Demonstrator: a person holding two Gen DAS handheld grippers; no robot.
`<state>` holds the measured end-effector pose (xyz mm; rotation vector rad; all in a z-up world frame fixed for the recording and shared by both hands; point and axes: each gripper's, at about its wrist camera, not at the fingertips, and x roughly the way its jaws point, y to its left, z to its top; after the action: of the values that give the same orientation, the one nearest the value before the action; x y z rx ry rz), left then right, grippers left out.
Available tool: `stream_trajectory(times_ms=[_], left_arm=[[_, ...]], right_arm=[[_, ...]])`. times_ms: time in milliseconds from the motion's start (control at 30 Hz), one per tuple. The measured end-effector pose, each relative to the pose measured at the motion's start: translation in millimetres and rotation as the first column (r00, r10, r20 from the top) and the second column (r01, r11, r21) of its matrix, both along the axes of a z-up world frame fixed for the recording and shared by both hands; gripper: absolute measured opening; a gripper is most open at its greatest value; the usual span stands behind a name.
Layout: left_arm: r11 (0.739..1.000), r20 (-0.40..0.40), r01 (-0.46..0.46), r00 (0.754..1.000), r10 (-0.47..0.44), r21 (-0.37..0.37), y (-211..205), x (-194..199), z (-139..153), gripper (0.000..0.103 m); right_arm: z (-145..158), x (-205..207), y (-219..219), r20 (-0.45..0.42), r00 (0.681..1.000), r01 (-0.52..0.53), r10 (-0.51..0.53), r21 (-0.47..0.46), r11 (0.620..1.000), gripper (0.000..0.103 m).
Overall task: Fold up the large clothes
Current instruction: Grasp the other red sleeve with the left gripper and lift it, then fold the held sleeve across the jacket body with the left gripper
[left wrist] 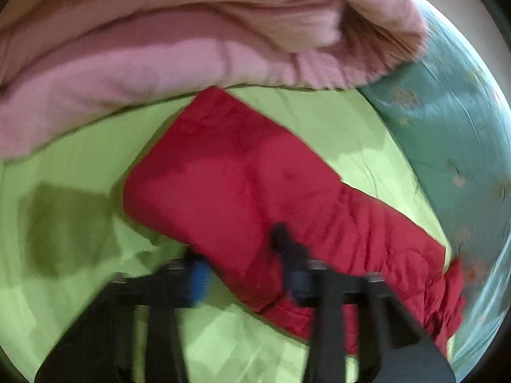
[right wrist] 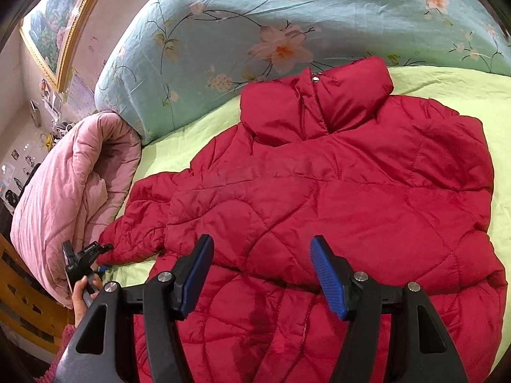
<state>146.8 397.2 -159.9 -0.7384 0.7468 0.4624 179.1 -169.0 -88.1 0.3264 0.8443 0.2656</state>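
On the far left, a framed picture hangs on the wall. Below it a pink quilt is rolled up at the left edge of the bed, touching the big blue flowered duvet that lies along the far side.

Near the quilt, a hand holds the left tool at the cuff end of the sleeve of the red padded jacket. In the left wrist view, which is blurred, its two fingers stand apart. One is over the green bed sheet, the other over the red sleeve, so the sleeve edge is between them. The tool looks released, not clenched on the cloth.

The jacket lies flat on the green sheet in the middle of the bed. Its collar points to the blue duvet and almost touches it. The sleeve stretches out to the left, toward the pink quilt.

The right tool hangs just above the lower part of the jacket. Its blue pads are wide apart and it holds nothing. To the right of the jacket only the green sheet shows.
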Motion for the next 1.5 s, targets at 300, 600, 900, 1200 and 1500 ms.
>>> stream_trajectory(times_ms=[300, 600, 900, 1200, 1500], left_arm=[[0.98, 0.097, 0.104, 0.988, -0.121, 0.17, -33, 0, 59, 0.009], [0.932, 0.179, 0.259, 0.934, -0.308, 0.254, -97, 5, 109, 0.008], [0.86, 0.209, 0.412, 0.851, -0.481, 0.302, -178, 13, 133, 0.007], [0.758, 0.184, 0.56, 0.75, -0.635, 0.335, -254, 13, 132, 0.007], [0.603, 0.103, 0.699, 0.617, -0.78, 0.384, -341, 9, 116, 0.007]], right_arm=[[-4, -2, -12, -0.007, 1.0, 0.021, -0.021, 0.018, 1.0, 0.065], [-4, -3, -16, -0.008, 1.0, 0.021, -0.021, 0.044, 0.999, 0.065], [-1, -8, -32, -0.005, 0.999, 0.049, -0.048, 0.066, 0.997, 0.065], [-2, -8, -41, -0.011, 0.998, 0.06, -0.059, 0.105, 0.993, 0.065], [-1, -4, -47, -0.016, 0.998, 0.068, -0.066, 0.184, 0.981, 0.065]])
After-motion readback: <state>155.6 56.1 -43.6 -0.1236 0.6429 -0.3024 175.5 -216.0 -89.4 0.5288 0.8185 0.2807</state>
